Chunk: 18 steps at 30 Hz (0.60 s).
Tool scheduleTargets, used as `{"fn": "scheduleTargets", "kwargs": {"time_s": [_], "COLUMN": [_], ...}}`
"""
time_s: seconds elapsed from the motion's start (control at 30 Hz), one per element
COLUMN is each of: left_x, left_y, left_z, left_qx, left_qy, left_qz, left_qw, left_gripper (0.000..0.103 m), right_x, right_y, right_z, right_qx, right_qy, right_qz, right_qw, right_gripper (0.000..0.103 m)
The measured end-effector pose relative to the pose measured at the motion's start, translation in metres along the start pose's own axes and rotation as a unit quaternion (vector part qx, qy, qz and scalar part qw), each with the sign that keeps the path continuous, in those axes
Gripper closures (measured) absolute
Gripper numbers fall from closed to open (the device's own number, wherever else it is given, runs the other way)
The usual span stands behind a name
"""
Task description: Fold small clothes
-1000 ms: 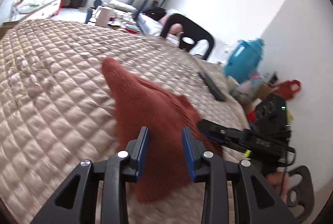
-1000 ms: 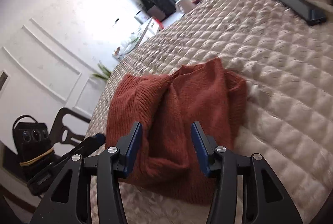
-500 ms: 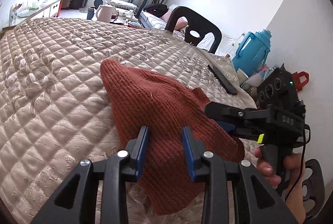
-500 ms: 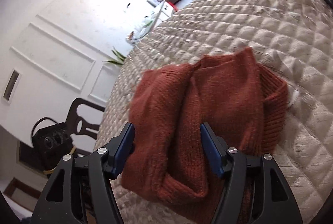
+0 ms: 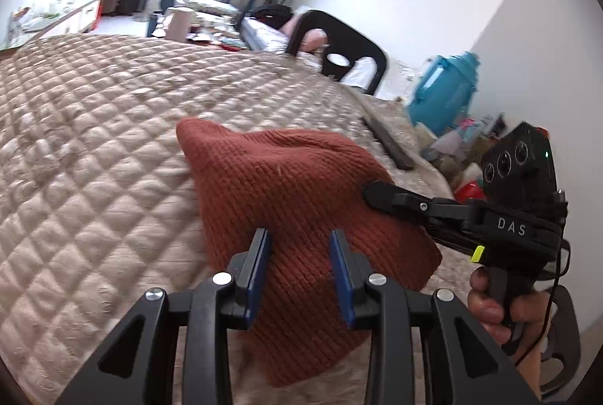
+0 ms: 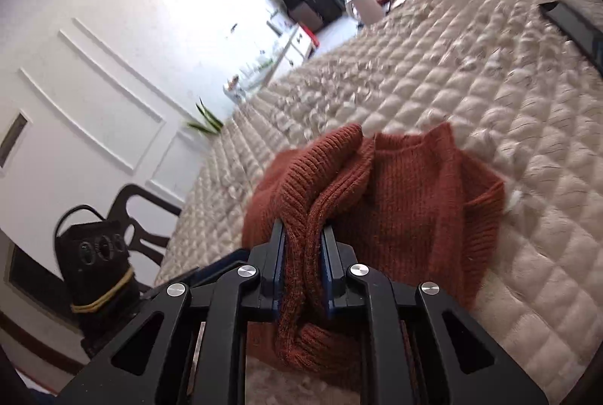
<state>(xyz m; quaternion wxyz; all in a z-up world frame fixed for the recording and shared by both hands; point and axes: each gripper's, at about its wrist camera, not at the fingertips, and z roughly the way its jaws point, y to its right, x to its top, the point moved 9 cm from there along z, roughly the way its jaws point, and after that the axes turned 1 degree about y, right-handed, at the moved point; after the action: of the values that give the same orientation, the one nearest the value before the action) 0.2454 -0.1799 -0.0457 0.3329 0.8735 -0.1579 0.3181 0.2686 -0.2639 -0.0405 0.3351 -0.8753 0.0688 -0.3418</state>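
A rust-red knitted sweater [image 5: 297,194] lies bunched on the quilted beige bed cover [image 5: 86,149]. My left gripper [image 5: 299,254] is open, its blue pads on either side of the sweater's near edge, not closed on it. My right gripper [image 6: 303,254] is shut on a thick ribbed fold of the sweater [image 6: 407,197], which bulges up between the jaws. In the left wrist view the right gripper [image 5: 377,192] comes in from the right with its tips on the sweater's right side, held by a hand [image 5: 501,307].
A dark flat remote-like object [image 5: 388,143] lies on the bed beyond the sweater; it also shows in the right wrist view [image 6: 573,24]. A black chair [image 5: 339,43] and a blue jug [image 5: 448,92] stand past the bed's far side. Another chair [image 6: 139,216] stands near the bed's edge.
My right gripper has closed on a fold of the sweater, which it only straddled before. The sweater has bunched up. My left gripper stays open over the near edge.
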Motion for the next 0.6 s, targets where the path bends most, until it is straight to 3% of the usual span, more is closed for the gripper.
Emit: {"fn": "scheduleTargets", "kwargs": {"time_s": [0.07, 0.2, 0.33, 0.47, 0.6], "left_x": [-0.005, -0.014, -0.016, -0.016, -0.018], "left_y": [0.010, 0.022, 0.027, 0.024, 0.027], "left_z": [0.009, 0.024, 0.022, 0.024, 0.022], "left_qx": [-0.007, -0.010, -0.011, -0.017, -0.014], "left_qy": [-0.010, -0.023, -0.024, -0.026, -0.028], "left_qz": [0.010, 0.019, 0.023, 0.018, 0.027], "left_qw": [0.9999, 0.9995, 0.9994, 0.9994, 0.9991], "left_gripper": [0.068, 0.068, 0.067, 0.067, 0.067], "right_x": [-0.002, -0.020, -0.015, -0.025, -0.025], "right_y": [0.013, 0.063, 0.050, 0.068, 0.062], "right_z": [-0.015, -0.011, -0.029, -0.012, -0.025], "right_qx": [-0.014, -0.058, -0.051, -0.060, -0.054], "right_qy": [0.016, -0.004, 0.021, -0.006, 0.028], "right_qz": [0.011, 0.058, 0.036, 0.060, 0.065], "right_qw": [1.000, 0.997, 0.998, 0.996, 0.996], "right_gripper": [0.087, 0.087, 0.087, 0.086, 0.087]}}
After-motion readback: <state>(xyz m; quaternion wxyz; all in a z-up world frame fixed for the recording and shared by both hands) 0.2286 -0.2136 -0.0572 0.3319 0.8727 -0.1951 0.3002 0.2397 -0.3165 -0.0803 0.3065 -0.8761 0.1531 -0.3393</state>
